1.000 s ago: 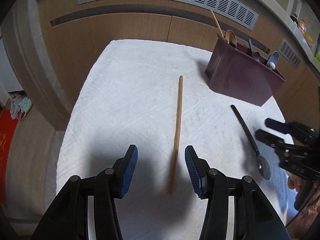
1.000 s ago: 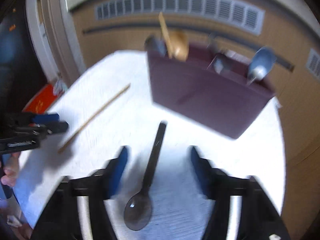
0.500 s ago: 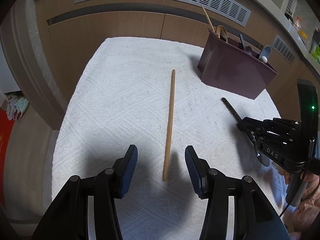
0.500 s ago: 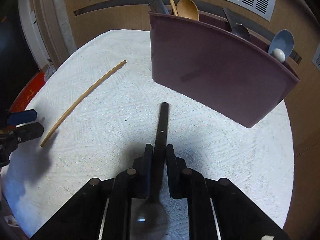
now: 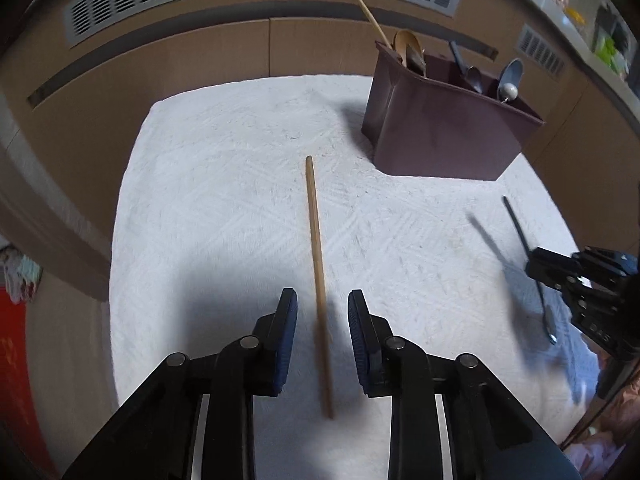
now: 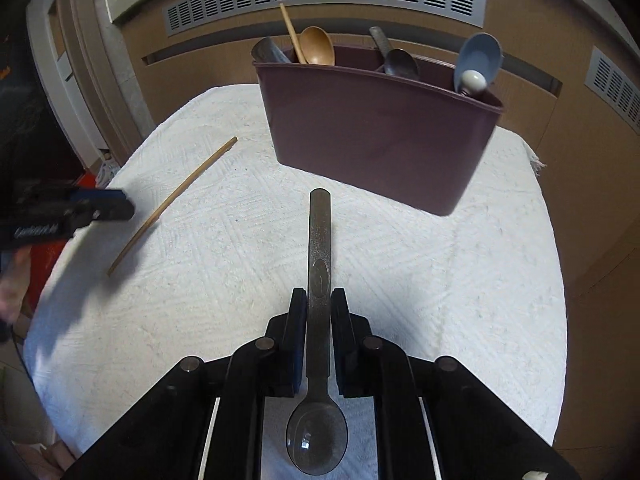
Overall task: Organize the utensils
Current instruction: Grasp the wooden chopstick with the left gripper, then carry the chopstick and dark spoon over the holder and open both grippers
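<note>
A single wooden chopstick (image 5: pixel 316 248) lies on the white towel (image 5: pixel 224 184); its near part runs between the fingers of my left gripper (image 5: pixel 322 308), which stands open around it without touching. It also shows in the right wrist view (image 6: pixel 172 200). My right gripper (image 6: pixel 319 300) is shut on the handle of a dark metal spoon (image 6: pixel 319 264) and holds it above the towel, bowl toward the camera, handle pointing at the maroon utensil holder (image 6: pixel 376 132). The holder (image 5: pixel 444 128) has a chopstick, a wooden spoon, a dark spoon and a blue spoon in it.
The towel (image 6: pixel 440 280) covers a small table in front of brown cabinet doors (image 5: pixel 168 64) with vent grilles. The holder stands at the far right of the towel. The floor drops off at the left edge, with something red (image 5: pixel 16 352) below.
My right gripper, shut on the spoon since half a second ago, has lifted it off the towel. My left gripper has moved forward over the chopstick and its fingers have narrowed.
</note>
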Available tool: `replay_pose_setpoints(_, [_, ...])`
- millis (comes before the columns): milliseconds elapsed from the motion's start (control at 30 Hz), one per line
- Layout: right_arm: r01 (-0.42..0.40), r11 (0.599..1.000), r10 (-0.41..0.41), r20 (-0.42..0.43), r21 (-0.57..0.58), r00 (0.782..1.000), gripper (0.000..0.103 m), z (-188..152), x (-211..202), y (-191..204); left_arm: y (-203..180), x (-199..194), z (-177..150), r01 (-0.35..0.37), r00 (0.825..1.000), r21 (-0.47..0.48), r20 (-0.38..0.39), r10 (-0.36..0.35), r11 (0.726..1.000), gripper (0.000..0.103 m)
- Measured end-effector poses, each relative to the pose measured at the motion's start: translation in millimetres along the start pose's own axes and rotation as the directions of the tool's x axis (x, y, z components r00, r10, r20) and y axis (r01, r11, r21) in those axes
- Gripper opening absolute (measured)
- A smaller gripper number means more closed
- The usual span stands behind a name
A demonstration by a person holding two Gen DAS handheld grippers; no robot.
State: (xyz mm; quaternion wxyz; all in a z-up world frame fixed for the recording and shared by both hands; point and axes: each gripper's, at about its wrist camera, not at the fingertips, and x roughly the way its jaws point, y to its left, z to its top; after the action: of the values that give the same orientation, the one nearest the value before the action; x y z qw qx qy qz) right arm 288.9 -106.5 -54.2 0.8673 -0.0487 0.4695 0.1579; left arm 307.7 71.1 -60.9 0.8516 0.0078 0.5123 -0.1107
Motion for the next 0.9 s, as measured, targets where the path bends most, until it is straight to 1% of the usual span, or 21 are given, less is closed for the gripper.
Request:
replay_pose_setpoints(33, [-0.003, 1.000, 0.003, 0.003, 0.007, 1.000, 0.010, -2.1, -0.7, -1.2, -1.0, 7.2, 9.1, 0.013, 0.999, 0.018, -0.039, -0.013, 1.000, 0.027])
replay_pose_setpoints(67, [-0.006, 1.000, 0.005, 0.005, 0.017, 1.000, 0.010, -3.7, -0.9, -3.8, -2.1, 12.0, 14.0, 0.021, 0.998, 0.028, -0.059, -0.019, 0.999, 0.027])
replay_pose_setpoints(100, [-0.010, 1.000, 0.009, 0.007, 0.024, 1.000, 0.010, -4.6, -0.2, -4.5, -4.5, 19.7, 22.4, 0.014, 0.996, 0.047, -0.088, -0.010, 0.999, 0.027])
replay_pose_setpoints(200, [-0.030, 0.999, 0.029, 0.015, 0.044, 0.999, 0.010, -6.7, -0.2, -8.1, -11.0, 35.5, 36.2, -0.029, 0.990, 0.083, -0.135, 0.040, 0.996, 0.026])
replay_pose_setpoints(233, [-0.033, 0.998, 0.033, 0.019, 0.046, 0.999, 0.010, -7.3, -1.0, -9.1, -12.6, 39.8, 39.8, -0.029, 0.988, 0.085, -0.151, 0.041, 0.996, 0.023])
replay_pose_setpoints(333, [-0.043, 0.998, 0.042, 0.027, 0.048, 0.999, 0.010, -8.6, -1.6, -11.5, -16.4, 57.9, 47.8, -0.018, 0.974, 0.077, -0.225, 0.035, 0.997, 0.022])
replay_pose_setpoints(367, [-0.047, 0.998, 0.046, 0.028, 0.050, 0.999, 0.010, -8.9, -1.3, -12.5, -16.2, 63.4, 49.7, -0.026, 0.971, 0.066, -0.237, 0.041, 0.997, 0.021])
replay_pose_setpoints(433, [-0.056, 0.997, 0.055, 0.030, 0.060, 0.998, 0.010, -10.1, -1.3, -14.4, -17.3, 64.8, 53.4, -0.032, 0.971, 0.063, -0.236, 0.046, 0.998, 0.019])
replay_pose_setpoints(467, [-0.061, 0.996, 0.060, 0.031, 0.066, 0.998, 0.010, -10.5, -1.1, -15.1, -16.9, 64.6, 54.0, -0.030, 0.972, 0.054, -0.231, 0.042, 0.998, 0.011])
replay_pose_setpoints(500, [-0.066, 0.995, 0.064, 0.034, 0.068, 0.997, 0.010, -11.4, -1.4, -15.8, -16.5, 64.4, 53.1, -0.033, 0.974, 0.046, -0.224, 0.043, 0.998, 0.008])
replay_pose_setpoints(567, [-0.071, 0.995, 0.068, 0.037, 0.072, 0.997, 0.010, -12.4, -1.8, -16.5, -16.8, 62.4, 52.2, -0.044, 0.978, 0.044, -0.204, 0.052, 0.998, 0.006])
replay_pose_setpoints(633, [-0.071, 0.994, 0.068, 0.044, 0.079, 0.997, 0.010, -12.5, -2.9, -17.0, -17.3, 57.0, 45.1, -0.057, 0.983, 0.036, -0.175, 0.063, 0.998, 0.006])
replay_pose_setpoints(667, [-0.074, 0.994, 0.070, 0.047, 0.081, 0.996, 0.010, -12.8, -3.9, -17.0, -18.2, 50.6, 38.9, -0.050, 0.987, 0.020, -0.149, 0.052, 0.999, 0.006])
replay_pose_setpoints(733, [-0.083, 0.992, 0.078, 0.053, 0.094, 0.996, 0.010, -12.6, -6.8, -17.9, -20.2, 36.7, 27.2, -0.003, 0.994, -0.014, -0.105, 0.001, 1.000, 0.006])
replay_pose_setpoints(800, [-0.098, 0.990, 0.091, 0.068, 0.103, 0.994, 0.010, -13.0, -12.3, -19.2, -29.6, 14.4, 11.0, 0.052, 0.998, -0.044, -0.028, -0.053, 0.998, 0.006])
replay_pose_setpoints(833, [-0.104, 0.989, 0.096, 0.079, 0.108, 0.992, 0.010, -13.6, -15.7, -19.4, -32.8, 0.7, 2.6, 0.077, 0.997, -0.061, 0.028, -0.075, 0.995, 0.006])
replay_pose_setpoints(867, [-0.104, 0.988, 0.095, 0.088, 0.110, 0.992, 0.010, -14.5, -19.3, -19.2, -34.9, -8.8, -3.4, 0.095, 0.994, -0.072, 0.067, -0.091, 0.993, 0.006])
replay_pose_setpoints(900, [-0.099, 0.989, 0.088, 0.097, 0.109, 0.991, 0.010, -14.8, -22.5, -18.2, -38.4, -20.9, -11.5, 0.122, 0.987, -0.087, 0.120, -0.111, 0.989, 0.006])
